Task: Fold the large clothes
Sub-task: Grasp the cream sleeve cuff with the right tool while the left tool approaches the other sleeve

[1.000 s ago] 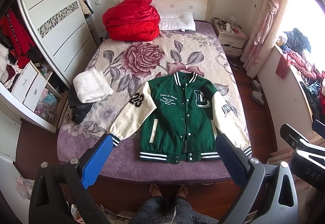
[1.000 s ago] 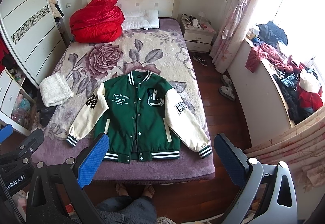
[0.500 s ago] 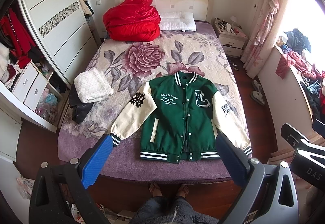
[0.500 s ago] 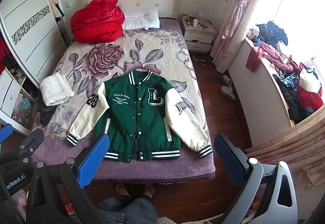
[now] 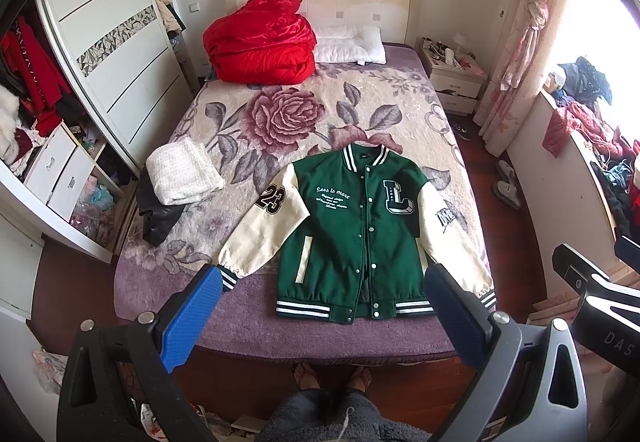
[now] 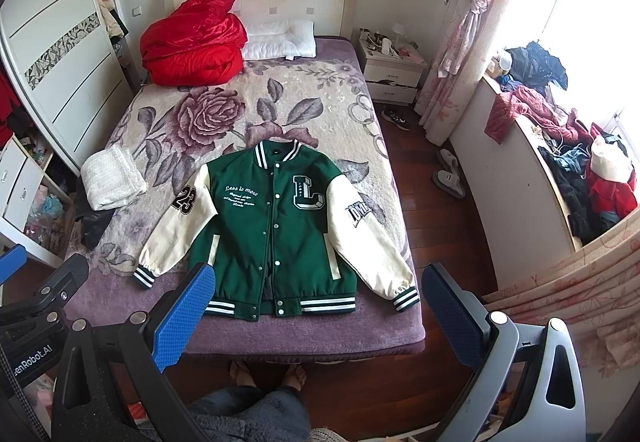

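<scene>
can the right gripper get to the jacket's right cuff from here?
Probably yes. The right gripper is open and held above the bed's foot; the striped cuff lies flat near the edge, with nothing over it or between them.

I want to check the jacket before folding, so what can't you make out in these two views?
- Jacket back: hidden in both views; it lies face up on the bed.
- Small chest script: too small to read past "Less is more".
- Black garment: mostly hidden under the white fabric.
- Nightstand items: too small.
- Left gripper, right gripper: bodies cut off by the bottom edge.
</scene>
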`<state>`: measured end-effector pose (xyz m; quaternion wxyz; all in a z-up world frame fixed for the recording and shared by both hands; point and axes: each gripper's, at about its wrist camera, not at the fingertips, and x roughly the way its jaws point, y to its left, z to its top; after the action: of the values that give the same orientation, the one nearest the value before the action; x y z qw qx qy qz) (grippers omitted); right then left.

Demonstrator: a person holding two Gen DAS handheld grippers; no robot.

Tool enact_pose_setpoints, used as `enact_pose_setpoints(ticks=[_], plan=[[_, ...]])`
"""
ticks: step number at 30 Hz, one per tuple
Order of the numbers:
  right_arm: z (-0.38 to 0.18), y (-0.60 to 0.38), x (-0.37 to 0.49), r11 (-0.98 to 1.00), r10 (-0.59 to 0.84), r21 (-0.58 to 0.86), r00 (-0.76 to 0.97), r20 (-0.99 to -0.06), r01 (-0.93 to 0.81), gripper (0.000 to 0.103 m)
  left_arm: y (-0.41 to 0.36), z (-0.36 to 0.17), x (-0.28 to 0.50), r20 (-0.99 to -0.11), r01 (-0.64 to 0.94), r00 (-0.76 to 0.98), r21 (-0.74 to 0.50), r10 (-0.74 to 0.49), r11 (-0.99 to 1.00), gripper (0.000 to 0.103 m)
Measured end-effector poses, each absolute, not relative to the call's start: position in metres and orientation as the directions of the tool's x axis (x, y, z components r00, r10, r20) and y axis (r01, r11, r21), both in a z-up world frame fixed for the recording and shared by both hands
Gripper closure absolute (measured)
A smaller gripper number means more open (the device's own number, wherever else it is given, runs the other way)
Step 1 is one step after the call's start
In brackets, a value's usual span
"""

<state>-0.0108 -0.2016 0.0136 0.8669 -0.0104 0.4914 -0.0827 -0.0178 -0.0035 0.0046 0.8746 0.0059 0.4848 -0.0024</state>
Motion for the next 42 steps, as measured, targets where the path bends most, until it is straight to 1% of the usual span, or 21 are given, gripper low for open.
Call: enact_pose_setpoints(ticks=[13, 21, 25, 27, 29, 31, 32, 33, 34, 35, 36, 37, 39, 40, 41, 42], plan=[[0.013, -0.202, -0.011, 0.986, -0.153, -0.098, 0.504, -0.85, 0.134, 0.0, -0.007, 0.011, -0.012, -0.845, 0.012, 0.534, 0.009, 0.001, 1.0, 0.0], [0.008, -0.2, -0.009, 0.985, -0.155, -0.096, 0.491, -0.857, 0.142, 0.0, -0.006, 0.016, 0.007, -0.845, 0.02, 0.535, 0.008, -0.004, 1.0, 0.0], [-0.001, -0.197, 0.003, 0.981, -0.161, -0.087, 0.475, -0.865, 0.175, 0.0, -0.002, 0.005, 0.025, -0.827, 0.013, 0.562, 0.038, 0.024, 0.999, 0.0], [-0.015, -0.204, 0.013, 0.976, -0.157, -0.064, 0.471, -0.868, 0.207, 0.0, 0.003, -0.009, 0.038, -0.812, 0.005, 0.582, 0.067, 0.052, 0.998, 0.0], [-0.04, -0.221, 0.027, 0.965, -0.137, -0.018, 0.447, -0.884, 0.26, 0.0, 0.006, -0.028, 0.056, -0.795, -0.001, 0.602, 0.095, 0.077, 0.995, 0.0], [-0.077, -0.247, 0.038, 0.94, -0.11, 0.039, 0.408, -0.906, 0.34, 0.0, 0.007, -0.054, 0.071, -0.787, -0.001, 0.61, 0.109, 0.087, 0.994, 0.0], [-0.1, -0.262, 0.041, 0.919, -0.091, 0.076, 0.398, -0.913, 0.386, 0.003, 0.005, -0.074, 0.082, -0.79, -0.005, 0.604, 0.125, 0.102, 0.992, 0.0], [-0.124, -0.278, 0.044, 0.897, -0.089, 0.091, 0.377, -0.922, 0.433, 0.008, 0.002, -0.09, 0.091, -0.799, -0.003, 0.59, 0.137, 0.112, 0.991, 0.0], [-0.147, -0.292, 0.045, 0.876, -0.084, 0.099, 0.352, -0.932, 0.472, 0.024, -0.004, -0.117, 0.107, -0.817, 0.01, 0.565, 0.15, 0.118, 0.989, 0.0], [-0.178, -0.31, 0.047, 0.848, -0.072, 0.11, 0.318, -0.945, 0.519, 0.038, -0.008, -0.135, 0.114, -0.825, 0.012, 0.55, 0.167, 0.133, 0.986, 0.0], [-0.203, -0.325, 0.046, 0.819, -0.059, 0.118, 0.287, -0.956, 0.561, 0.039, -0.013, -0.156, 0.122, -0.836, 0.018, 0.527, 0.191, 0.153, 0.981, 0.0], [-0.232, -0.342, 0.045, 0.782, -0.027, 0.146, 0.267, -0.963, 0.605, 0.039, -0.021, -0.185, 0.135, -0.851, 0.031, 0.498, 0.208, 0.165, 0.978, 0.0], [-0.299, -0.382, 0.041, 0.676, 0.049, 0.206, 0.236, -0.97, 0.708, 0.039, -0.032, -0.224, 0.145, -0.864, 0.037, 0.464, 0.239, 0.195, 0.97, 0.0], [-0.338, -0.402, 0.037, 0.603, 0.103, 0.247, 0.233, -0.967, 0.759, 0.035, -0.039, -0.254, 0.155, -0.875, 0.044, 0.437, 0.255, 0.211, 0.966, 0.0], [-0.37, -0.417, 0.032, 0.548, 0.14, 0.283, 0.247, -0.959, 0.787, 0.028, -0.044, -0.271, 0.159, -0.883, 0.051, 0.416, 0.262, 0.218, 0.964, 0.0], [-0.409, -0.435, 0.028, 0.474, 0.18, 0.306, 0.25, -0.952, 0.826, 0.027, -0.05, -0.297, 0.166, -0.891, 0.059, 0.389, 0.278, 0.234, 0.959, 0.0]])
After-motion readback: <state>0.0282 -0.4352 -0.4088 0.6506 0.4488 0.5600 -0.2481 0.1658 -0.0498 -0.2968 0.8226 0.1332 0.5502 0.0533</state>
